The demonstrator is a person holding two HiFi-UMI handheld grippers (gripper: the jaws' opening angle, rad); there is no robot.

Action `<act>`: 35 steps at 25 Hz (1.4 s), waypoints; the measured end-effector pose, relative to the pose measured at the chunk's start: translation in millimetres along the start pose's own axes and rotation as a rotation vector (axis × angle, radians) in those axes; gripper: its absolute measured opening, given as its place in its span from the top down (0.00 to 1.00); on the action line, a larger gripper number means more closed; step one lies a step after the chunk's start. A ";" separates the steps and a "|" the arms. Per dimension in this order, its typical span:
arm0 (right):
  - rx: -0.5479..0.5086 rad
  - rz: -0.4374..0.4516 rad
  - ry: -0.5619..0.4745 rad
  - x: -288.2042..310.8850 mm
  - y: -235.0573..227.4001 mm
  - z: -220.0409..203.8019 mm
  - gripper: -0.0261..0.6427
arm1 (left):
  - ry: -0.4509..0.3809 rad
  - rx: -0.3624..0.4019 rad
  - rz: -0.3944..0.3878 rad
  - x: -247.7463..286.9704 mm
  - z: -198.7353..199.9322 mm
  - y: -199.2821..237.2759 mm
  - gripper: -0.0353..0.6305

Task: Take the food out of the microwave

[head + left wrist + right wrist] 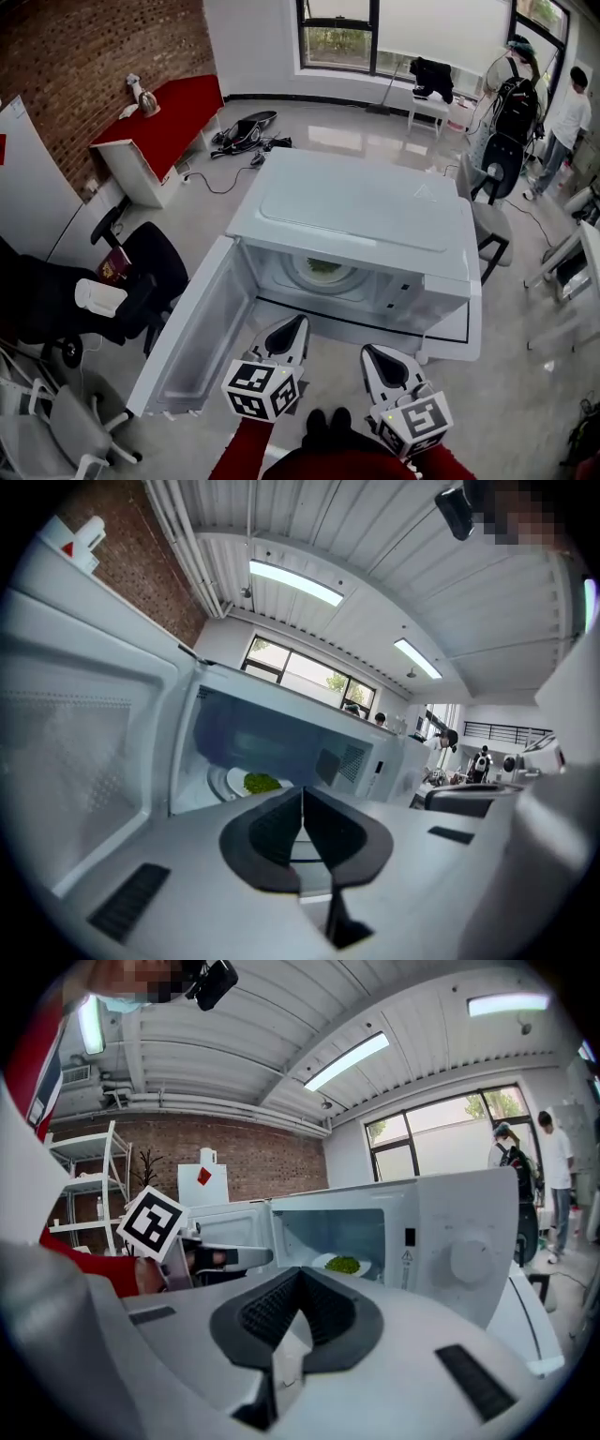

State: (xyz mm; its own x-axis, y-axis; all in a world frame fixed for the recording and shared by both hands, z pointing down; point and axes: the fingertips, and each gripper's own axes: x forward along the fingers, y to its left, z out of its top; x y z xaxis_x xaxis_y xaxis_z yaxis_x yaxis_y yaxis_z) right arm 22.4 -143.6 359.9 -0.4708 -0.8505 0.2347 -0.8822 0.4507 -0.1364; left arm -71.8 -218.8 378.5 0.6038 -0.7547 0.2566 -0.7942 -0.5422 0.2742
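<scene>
A: Nearest first. Logged what?

B: Logged left tool point(289, 336) and right tool point(382, 364) side by side, low, just short of the microwave point(375, 211), both aimed into its open front. Found each pinched fully closed, nothing between the jaws. Checked against both gripper views; same reading.

A: Made any sense of that pose?

B: Judged it a staging pose: carried closed for the approach, lined up on the opening, not yet committed to a reach. Reckoned on needing to spread one tool before taking hold of anything.

A: Next out?

B: Marked the door point(197, 333) swung wide to the left, lying just beside the left tool. Took that as access already made; saw nothing blocking the mouth.

A: And the target?

B: Spotted the food point(261, 782), a small green heap, sitting on a white plate point(234, 782) about mid-floor inside the microwave. Placed it ahead of both tools and well apart from them, untouched. Sighted it slightly left of the left tool's closed tips, slightly right of the right tool's, so roughly between the two lines of aim. Guessed the plate rim, not the heap, to be the sensible thing to grip.

A: Farthest?

B: Noted people point(567, 112) by the far window point(403, 33), well clear of the work.
</scene>
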 end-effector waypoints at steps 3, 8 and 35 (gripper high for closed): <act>-0.091 0.028 -0.023 15.5 -0.6 3.6 0.94 | 0.025 -0.034 0.009 18.0 -1.7 11.6 0.90; -0.076 0.045 -0.023 39.4 -4.8 5.4 0.94 | 0.049 -0.136 0.032 46.8 -4.1 30.3 0.83; -0.035 0.012 0.024 93.0 -23.1 -5.2 0.94 | 0.059 -0.980 0.039 112.4 -20.3 84.4 0.77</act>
State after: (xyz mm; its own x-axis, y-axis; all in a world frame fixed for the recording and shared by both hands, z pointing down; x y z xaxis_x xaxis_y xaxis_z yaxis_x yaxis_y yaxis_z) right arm -1.1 -231.8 389.9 -0.4808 -0.8385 0.2564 -0.8763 0.4700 -0.1060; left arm -69.6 -341.9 449.3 0.6019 -0.7317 0.3200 -0.4217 0.0491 0.9054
